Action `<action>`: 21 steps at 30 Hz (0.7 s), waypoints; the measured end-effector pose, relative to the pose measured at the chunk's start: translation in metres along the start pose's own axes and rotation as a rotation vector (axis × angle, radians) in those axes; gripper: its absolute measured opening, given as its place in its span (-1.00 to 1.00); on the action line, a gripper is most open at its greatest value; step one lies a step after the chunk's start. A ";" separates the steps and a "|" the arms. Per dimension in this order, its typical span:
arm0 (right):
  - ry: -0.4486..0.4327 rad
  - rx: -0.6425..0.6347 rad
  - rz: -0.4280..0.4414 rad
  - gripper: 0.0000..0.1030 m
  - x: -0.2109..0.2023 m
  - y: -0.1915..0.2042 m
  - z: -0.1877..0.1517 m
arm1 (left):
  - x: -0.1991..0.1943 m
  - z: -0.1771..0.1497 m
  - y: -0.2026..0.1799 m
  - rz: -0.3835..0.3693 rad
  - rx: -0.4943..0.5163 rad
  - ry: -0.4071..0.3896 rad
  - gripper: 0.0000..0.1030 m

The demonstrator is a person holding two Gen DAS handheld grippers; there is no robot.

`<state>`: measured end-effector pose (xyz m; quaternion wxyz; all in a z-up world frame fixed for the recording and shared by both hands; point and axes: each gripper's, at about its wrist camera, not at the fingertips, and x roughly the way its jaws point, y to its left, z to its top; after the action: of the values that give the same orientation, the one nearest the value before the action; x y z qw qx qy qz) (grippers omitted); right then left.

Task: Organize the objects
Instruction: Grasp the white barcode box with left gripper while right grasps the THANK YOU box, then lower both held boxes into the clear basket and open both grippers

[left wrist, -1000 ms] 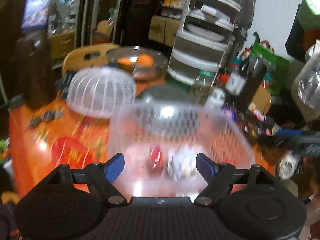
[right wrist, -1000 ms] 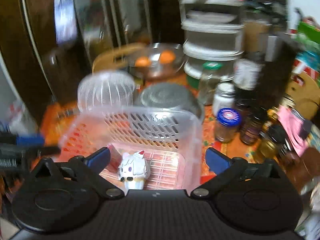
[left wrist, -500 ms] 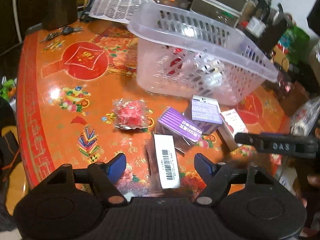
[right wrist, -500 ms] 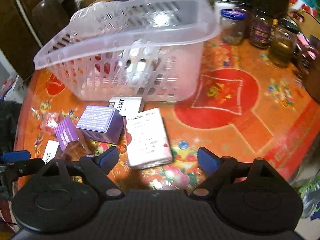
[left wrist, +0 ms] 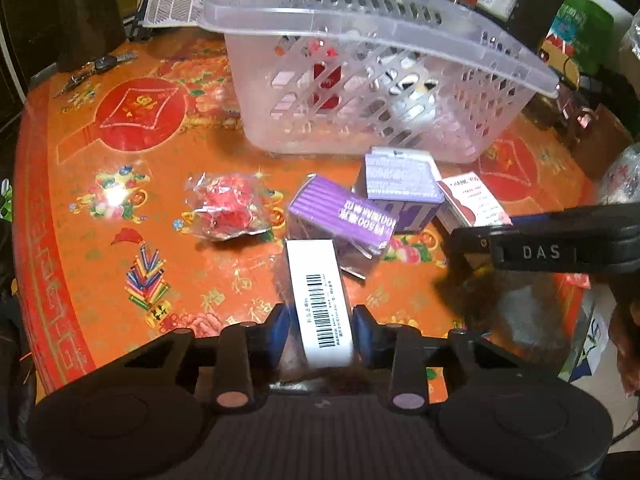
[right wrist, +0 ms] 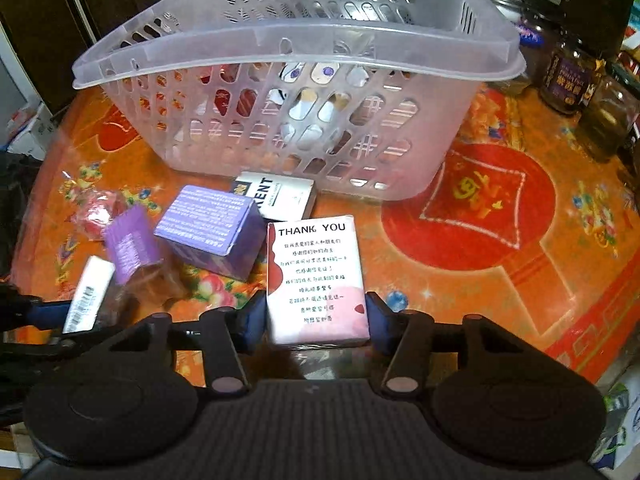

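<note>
Both claws were gripping packets: the left claw (left wrist: 320,330) clamped on a white barcoded packet (left wrist: 318,298), the right claw (right wrist: 318,322) on a pink-and-white "THANK YOU" packet (right wrist: 316,280), probably next needing lifting into the translucent slotted plastic basket (right wrist: 280,52) just ahead.

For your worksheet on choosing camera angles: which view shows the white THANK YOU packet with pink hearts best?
The right wrist view: the white THANK YOU packet with pink hearts lies face-up between the right claw fingers, print readable. In the left wrist view only its upper part shows, skewed, cut off by the other claw's black arm.
</note>
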<state>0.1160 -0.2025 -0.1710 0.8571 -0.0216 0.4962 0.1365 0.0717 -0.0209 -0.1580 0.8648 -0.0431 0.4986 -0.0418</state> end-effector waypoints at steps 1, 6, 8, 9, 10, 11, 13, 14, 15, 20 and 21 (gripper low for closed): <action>-0.008 0.001 0.001 0.06 -0.004 0.000 -0.001 | -0.001 0.001 0.000 0.005 0.007 -0.009 -0.25; -0.026 0.033 0.014 0.06 -0.025 -0.007 -0.006 | -0.016 0.000 0.003 -0.013 -0.001 -0.066 -0.26; -0.052 0.053 0.020 0.06 -0.040 -0.011 -0.006 | -0.030 0.000 0.006 -0.027 0.000 -0.104 -0.26; -0.065 0.064 0.022 0.06 -0.048 -0.013 -0.005 | -0.036 0.001 0.006 -0.028 0.002 -0.119 -0.26; -0.079 0.074 0.023 0.06 -0.056 -0.014 -0.005 | -0.042 0.002 0.007 -0.028 0.002 -0.133 -0.26; -0.096 0.082 0.023 0.06 -0.065 -0.015 -0.004 | -0.048 0.004 0.009 -0.034 -0.002 -0.144 -0.26; -0.125 0.088 0.023 0.06 -0.078 -0.015 0.000 | -0.058 0.008 0.012 -0.043 -0.008 -0.163 -0.26; -0.142 0.089 0.022 0.06 -0.085 -0.014 0.002 | -0.063 0.010 0.013 -0.045 -0.006 -0.175 -0.26; -0.156 0.092 0.022 0.06 -0.091 -0.013 0.005 | -0.067 0.012 0.013 -0.047 -0.001 -0.187 -0.26; -0.204 0.103 0.046 0.06 -0.112 -0.009 0.015 | -0.082 0.022 0.012 -0.058 0.016 -0.230 -0.26; -0.207 0.105 0.051 0.06 -0.114 -0.008 0.016 | -0.082 0.024 0.012 -0.058 0.019 -0.233 -0.26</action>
<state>0.0776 -0.2314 -0.0662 0.8999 0.0501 0.4121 0.1336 0.0512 0.0014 -0.0768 0.9156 -0.0540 0.3929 -0.0660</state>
